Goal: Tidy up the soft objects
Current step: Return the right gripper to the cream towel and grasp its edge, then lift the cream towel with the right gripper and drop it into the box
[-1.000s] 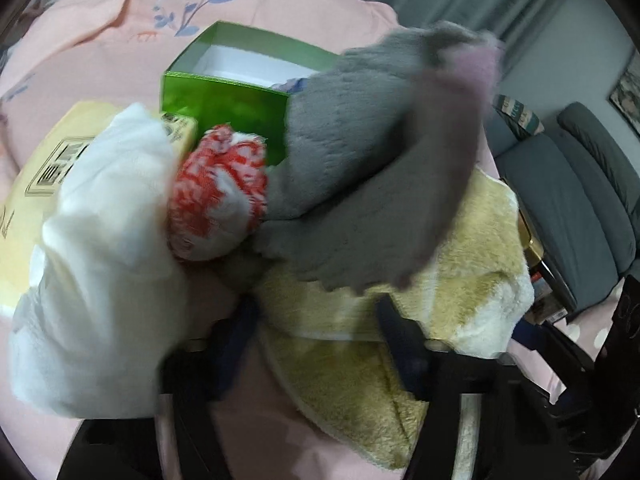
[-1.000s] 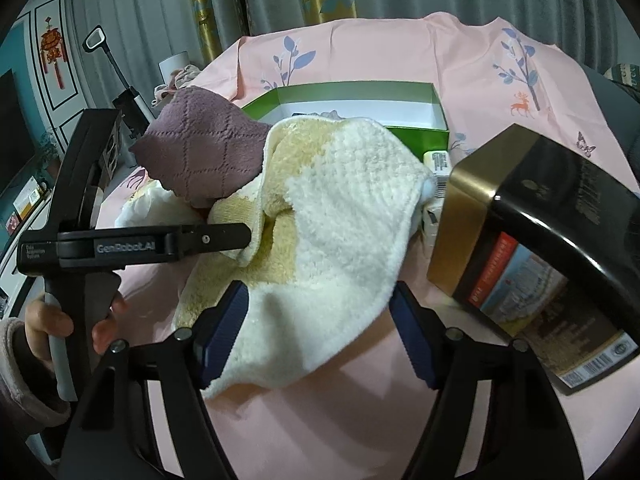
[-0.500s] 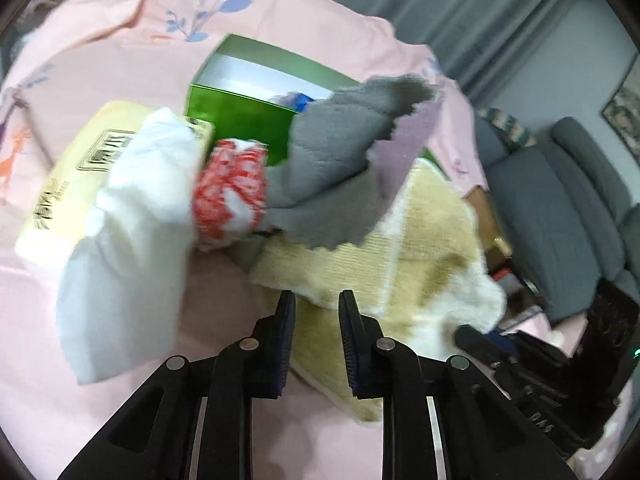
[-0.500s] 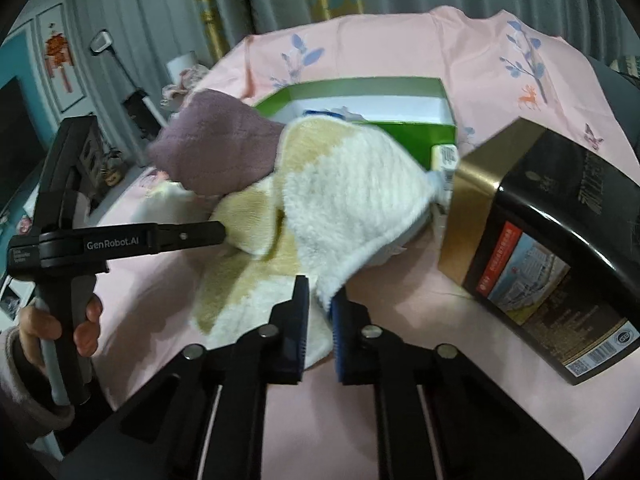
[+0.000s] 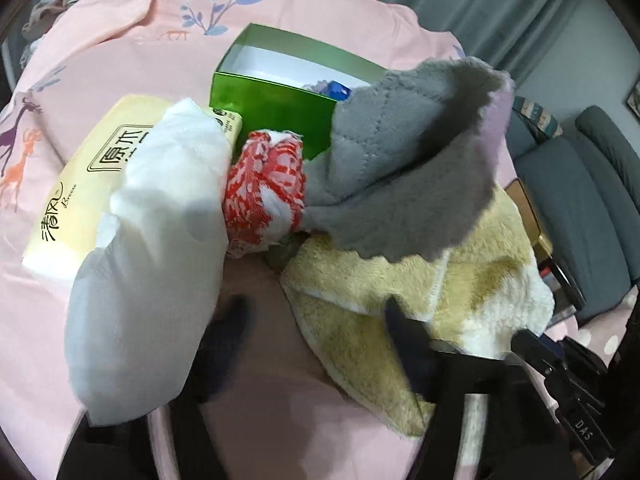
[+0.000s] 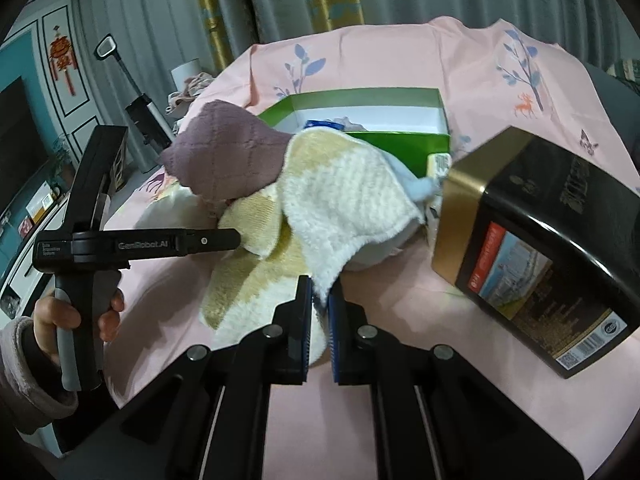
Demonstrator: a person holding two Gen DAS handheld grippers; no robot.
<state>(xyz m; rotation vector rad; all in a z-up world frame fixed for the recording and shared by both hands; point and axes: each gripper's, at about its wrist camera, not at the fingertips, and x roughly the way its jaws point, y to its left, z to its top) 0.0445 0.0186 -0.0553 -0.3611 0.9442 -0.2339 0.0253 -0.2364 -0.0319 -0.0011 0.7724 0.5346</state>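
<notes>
A fluffy yellow-and-white checked towel point(image 6: 332, 204) was heaped in the middle of the tabletop, which was covered by a pink cloth printed with blue sprigs and deer point(image 6: 400, 56). A corner of the towel was pinched between the closed jaws of the right hand-held gripper point(image 6: 319, 300). Over the towel was draped a quilted cloth, grey on one face and mauve on the other point(image 5: 404, 168), and beside that lay a red-and-white patterned rag point(image 5: 266, 188) and a crumpled white cloth point(image 5: 156, 248), the latter resting on a yellow pack of tissues point(image 5: 80, 184). Behind the heap stood an open green box with a white lining point(image 6: 372, 120), and just to the right of the towel a black-and-gold tin point(image 6: 536, 240) lay tilted. The left hand-held gripper point(image 5: 316, 340), blurred, had just been opening; its jaws stood wide, one over the towel's edge, gripping nothing.
</notes>
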